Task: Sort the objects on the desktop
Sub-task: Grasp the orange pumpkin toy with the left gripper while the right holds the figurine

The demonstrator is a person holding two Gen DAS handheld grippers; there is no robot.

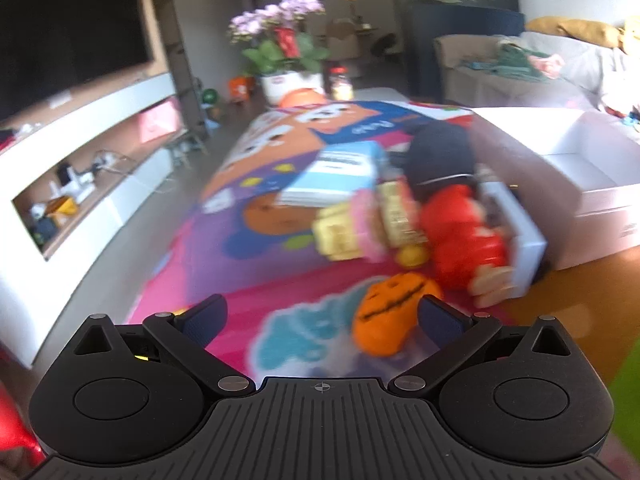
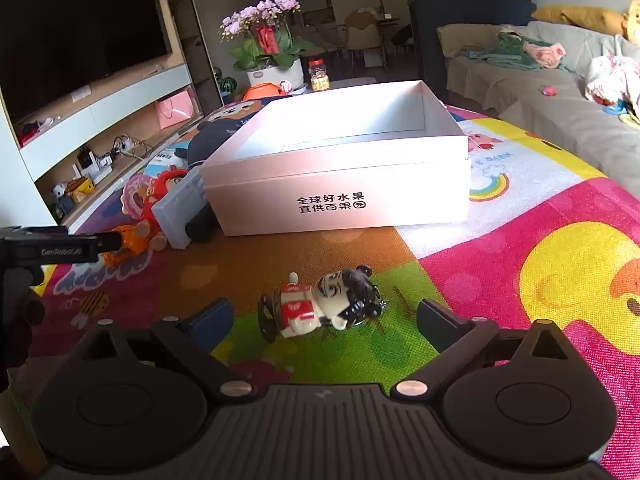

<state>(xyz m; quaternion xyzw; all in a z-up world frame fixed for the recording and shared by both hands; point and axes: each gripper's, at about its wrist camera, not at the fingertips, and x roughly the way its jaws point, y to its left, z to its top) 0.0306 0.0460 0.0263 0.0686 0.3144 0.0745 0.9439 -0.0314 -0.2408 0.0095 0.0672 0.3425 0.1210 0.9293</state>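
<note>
An orange pumpkin toy (image 1: 394, 312) lies on the colourful play mat, just ahead of my open left gripper (image 1: 322, 316) and close to its right finger. Behind it are a red doll (image 1: 460, 232), a pink-and-yellow toy (image 1: 352, 228), a dark plush (image 1: 440, 160) and a light blue box (image 1: 340, 176). The left view is blurred. My open right gripper (image 2: 326, 318) straddles a small figurine (image 2: 320, 306) with a black-haired head and red-white body lying on the mat. The empty white box (image 2: 340, 196) stands behind it.
The toy pile (image 2: 152, 208) and a grey-blue case (image 2: 180, 208) sit left of the white box. The left gripper's body (image 2: 48, 248) shows at the left edge. A flower pot (image 2: 276, 68), a jar (image 2: 320, 76), a TV unit and a sofa (image 2: 540, 84) surround the mat.
</note>
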